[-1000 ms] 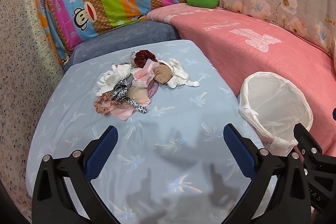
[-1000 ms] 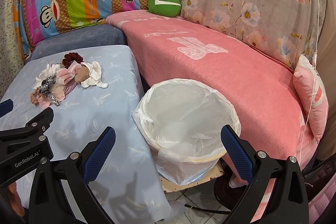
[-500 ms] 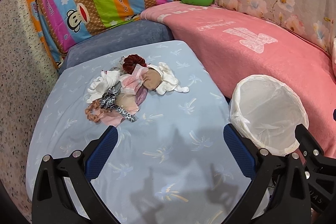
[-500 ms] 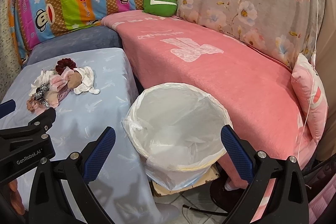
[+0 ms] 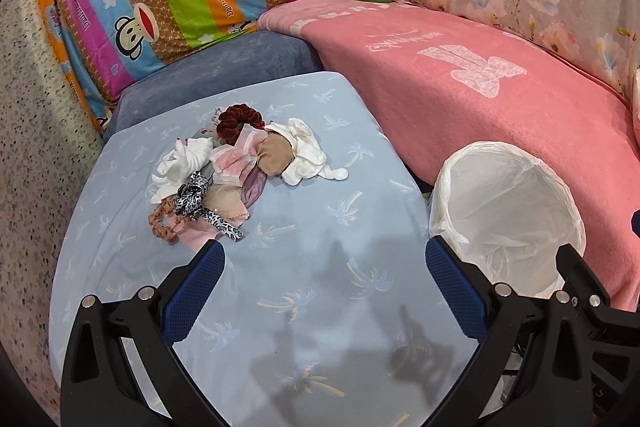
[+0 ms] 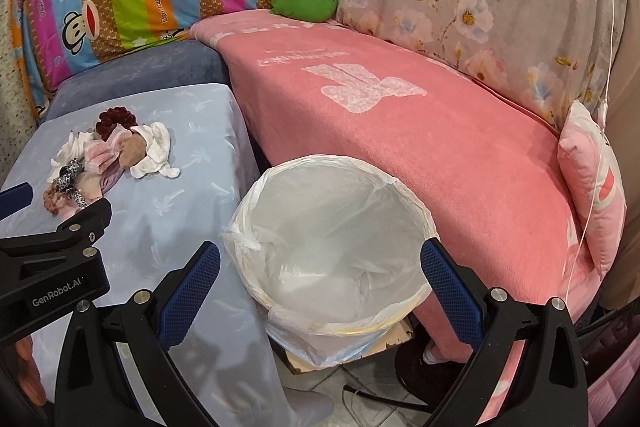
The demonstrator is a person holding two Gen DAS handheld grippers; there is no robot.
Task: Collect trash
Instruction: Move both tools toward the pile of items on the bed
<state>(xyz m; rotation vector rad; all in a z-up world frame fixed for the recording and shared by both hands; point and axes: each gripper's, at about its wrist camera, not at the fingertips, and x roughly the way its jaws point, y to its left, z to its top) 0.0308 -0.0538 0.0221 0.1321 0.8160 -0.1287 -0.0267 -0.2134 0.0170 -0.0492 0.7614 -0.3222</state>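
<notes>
Ahead, trash pile [image 5: 236, 179] beyond left gripper [image 5: 324, 263] spread jaws

Both wrist views: shared lined bin [image 5: 506, 223]

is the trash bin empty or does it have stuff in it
Empty: the trash bin shows only its bare white liner inside; the pile lies on the table.

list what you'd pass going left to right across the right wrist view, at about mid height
left gripper → pile of scrunchies and white cloths on the light blue palm-print cloth → white-lined trash bin → pink blanket → pink pillow
</notes>
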